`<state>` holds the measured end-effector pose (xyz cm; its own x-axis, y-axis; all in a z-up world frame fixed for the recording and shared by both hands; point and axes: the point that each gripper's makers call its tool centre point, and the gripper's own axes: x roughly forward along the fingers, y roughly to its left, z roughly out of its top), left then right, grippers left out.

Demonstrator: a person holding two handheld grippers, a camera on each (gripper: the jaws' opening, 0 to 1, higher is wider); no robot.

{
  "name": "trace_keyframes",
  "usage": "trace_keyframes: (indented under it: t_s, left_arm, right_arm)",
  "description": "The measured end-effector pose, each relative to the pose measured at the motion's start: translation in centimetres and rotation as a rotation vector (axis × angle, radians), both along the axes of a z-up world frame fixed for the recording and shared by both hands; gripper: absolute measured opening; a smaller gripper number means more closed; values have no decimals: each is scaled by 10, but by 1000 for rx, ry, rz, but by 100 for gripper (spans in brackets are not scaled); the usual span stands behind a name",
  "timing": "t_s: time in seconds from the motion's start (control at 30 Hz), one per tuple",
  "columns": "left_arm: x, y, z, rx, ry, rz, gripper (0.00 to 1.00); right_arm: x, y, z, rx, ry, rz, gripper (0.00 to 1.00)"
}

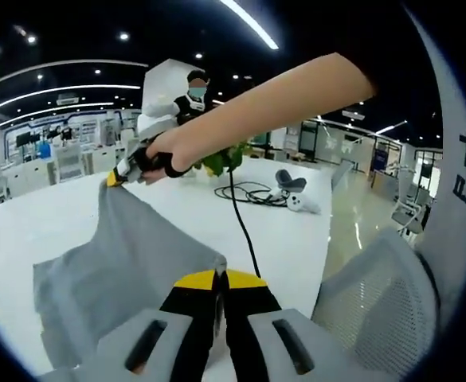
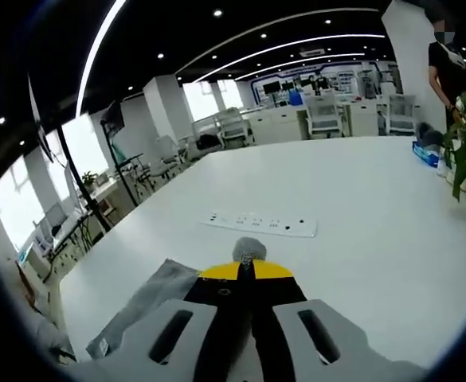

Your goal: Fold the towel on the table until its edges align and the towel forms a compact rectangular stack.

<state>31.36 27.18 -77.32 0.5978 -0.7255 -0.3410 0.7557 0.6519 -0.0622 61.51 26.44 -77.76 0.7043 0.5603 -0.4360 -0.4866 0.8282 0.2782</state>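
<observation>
- In the left gripper view the left claw [image 1: 219, 278] has its jaws pressed together on a corner of the grey towel [image 1: 129, 263], the yellow tips meeting right at the cloth's edge.
- From that pinched corner the towel spreads away to the left of the claw and rises ahead of it in a slanted sheet, lifted off the white surface [image 1: 49, 223].
- Its far corner is held by the right claw [image 1: 115, 180], up and to the left ahead of the left claw, with a hand [image 1: 162, 155] wrapped round the handle and a bare forearm reaching back toward the upper right.
- Beyond the left claw a black cable [image 1: 244, 227] runs over the surface toward a coil, with a white controller [image 1: 300, 203] just beside the coil.
- A green plant [image 1: 221, 161] sits behind the forearm, and a white mesh chair [image 1: 380, 298] stands to the right of the left claw.
- In the right gripper view the right claw [image 2: 247, 270] is shut on the towel [image 2: 141, 306]: a small grey tuft pokes out just past the yellow tips, and the rest of the cloth hangs down to the left of the jaws.
- Ahead of that claw a white power strip [image 2: 260, 224] lies flat on the surface [image 2: 360, 207], apart from the towel.
- A leafy plant [image 2: 465, 143] stands far to the right of it.
</observation>
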Motion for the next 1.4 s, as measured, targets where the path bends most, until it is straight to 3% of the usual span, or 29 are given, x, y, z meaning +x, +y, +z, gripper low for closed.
trace_keyframes:
  t_s: [0.27,0.87,1.0,1.17,1.4]
  left_arm:
    - [-4,27,2,18,-9,14,2]
    - [-8,94,-1,13,45,182,3]
    - [-10,108,-2,-6,64,228,3]
    - [-15,120,-10,30,93,250,3]
    - [-16,146,-19,20,143,303,3]
  right_arm:
    - [-4,23,8,27,10,-3,1]
    - [-10,74,13,62,17,18,1]
    - [-12,86,13,60,18,26,1]
    - [-12,98,11,57,26,34,1]
    - [-15,123,1,59,50,43,1]
